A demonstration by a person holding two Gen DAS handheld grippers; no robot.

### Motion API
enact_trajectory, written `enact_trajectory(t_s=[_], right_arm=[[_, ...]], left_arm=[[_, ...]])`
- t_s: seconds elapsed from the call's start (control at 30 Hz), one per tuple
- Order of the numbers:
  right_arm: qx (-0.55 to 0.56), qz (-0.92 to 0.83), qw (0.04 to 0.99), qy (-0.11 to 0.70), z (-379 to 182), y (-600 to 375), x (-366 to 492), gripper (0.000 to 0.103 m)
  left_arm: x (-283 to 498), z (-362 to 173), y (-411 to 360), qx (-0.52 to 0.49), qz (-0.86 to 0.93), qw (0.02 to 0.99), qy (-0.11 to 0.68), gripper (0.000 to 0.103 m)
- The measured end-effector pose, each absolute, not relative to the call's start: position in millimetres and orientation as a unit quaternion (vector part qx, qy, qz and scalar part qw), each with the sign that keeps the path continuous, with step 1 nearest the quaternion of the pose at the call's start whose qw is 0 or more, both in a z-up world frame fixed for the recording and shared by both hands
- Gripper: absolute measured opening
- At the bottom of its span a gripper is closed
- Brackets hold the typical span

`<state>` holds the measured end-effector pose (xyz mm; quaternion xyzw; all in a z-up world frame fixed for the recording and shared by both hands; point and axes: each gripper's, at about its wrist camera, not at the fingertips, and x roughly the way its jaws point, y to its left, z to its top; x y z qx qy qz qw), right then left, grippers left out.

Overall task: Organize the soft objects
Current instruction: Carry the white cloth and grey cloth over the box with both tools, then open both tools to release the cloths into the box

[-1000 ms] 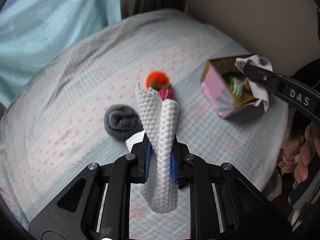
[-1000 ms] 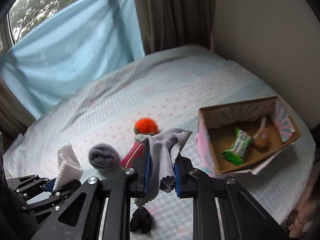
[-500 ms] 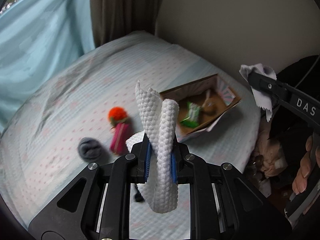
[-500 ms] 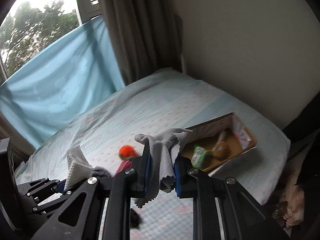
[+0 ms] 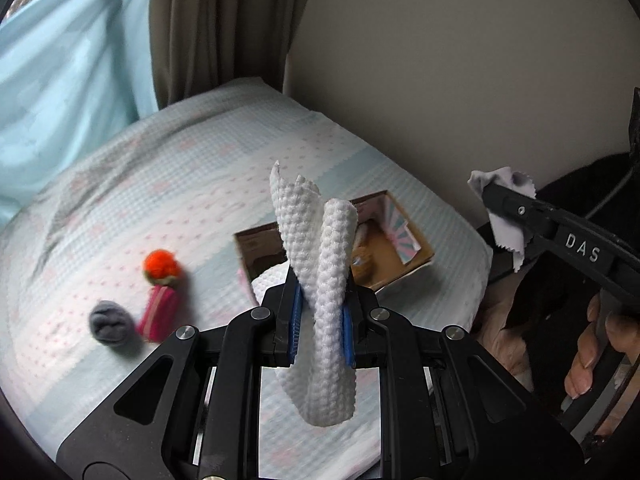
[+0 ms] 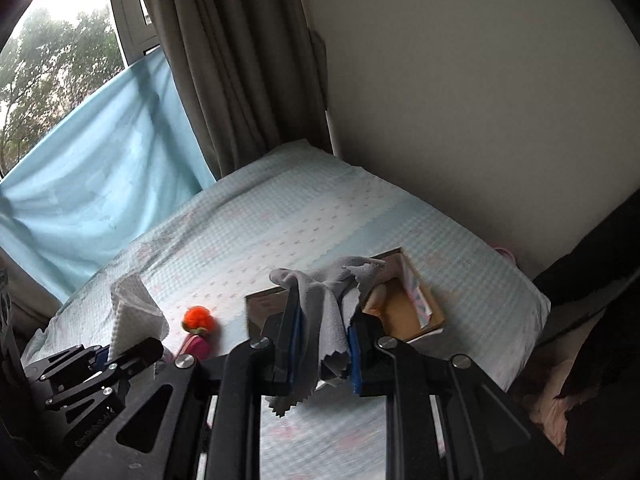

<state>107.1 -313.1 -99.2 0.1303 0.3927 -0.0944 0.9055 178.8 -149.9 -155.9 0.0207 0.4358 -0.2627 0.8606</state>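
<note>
My left gripper (image 5: 320, 320) is shut on a white waffle-textured cloth (image 5: 324, 280), held high above the bed; the cloth also shows in the right wrist view (image 6: 136, 320). My right gripper (image 6: 322, 344) is shut on a thin grey cloth (image 6: 328, 312), also seen in the left wrist view (image 5: 506, 216). An open cardboard box (image 5: 416, 240) with a pink and teal lining lies on the bed below, partly hidden by the cloths. An orange pompom toy (image 5: 160, 266), a pink item (image 5: 158, 312) and a grey sock ball (image 5: 110, 322) lie to its left.
The bed (image 6: 280, 216) has a pale blue sheet with pink dots. A wall (image 6: 460, 100) runs along its right side, a brown curtain (image 6: 240, 60) and light blue fabric (image 6: 100, 152) at the back. The person's hand (image 5: 596, 360) holds the right gripper's handle.
Both grippers have risen and pulled back from the bed, still holding their cloths. The box and toys now look smaller and farther below.
</note>
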Motion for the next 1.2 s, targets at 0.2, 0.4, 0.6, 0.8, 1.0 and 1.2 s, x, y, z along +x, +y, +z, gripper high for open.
enact_trajectory(t_s=[0.2, 0.4, 0.6, 0.8, 1.0, 1.2], right_arm=[[0.136, -0.063, 0.887, 0.437, -133, -363, 140, 0.018], [0.146, -0.033, 0.86, 0.487, -177, -400, 178, 0.018], [0.159, -0.012, 0.832, 0.531, -222, -424, 216, 0.018], [0.175, -0.006, 0.79, 0.588, -277, -441, 244, 0.018], [0.183, -0.002, 0.764, 0.619, -307, -445, 252, 0.018], [0.211, 0.007, 0.738, 0.641, -325, -447, 266, 0.028]], left_arm=[[203, -184, -209, 0.014, -0.25, 0.849, 0.465, 0.014], [236, -227, -254, 0.013, -0.228, 0.832, 0.505, 0.014], [273, -274, -284, -0.001, -0.22, 0.805, 0.55, 0.014], [291, -322, -302, 0.013, -0.211, 0.773, 0.598, 0.014], [297, -364, -313, 0.034, -0.211, 0.738, 0.641, 0.014], [297, -372, -321, 0.07, -0.203, 0.74, 0.638, 0.078]])
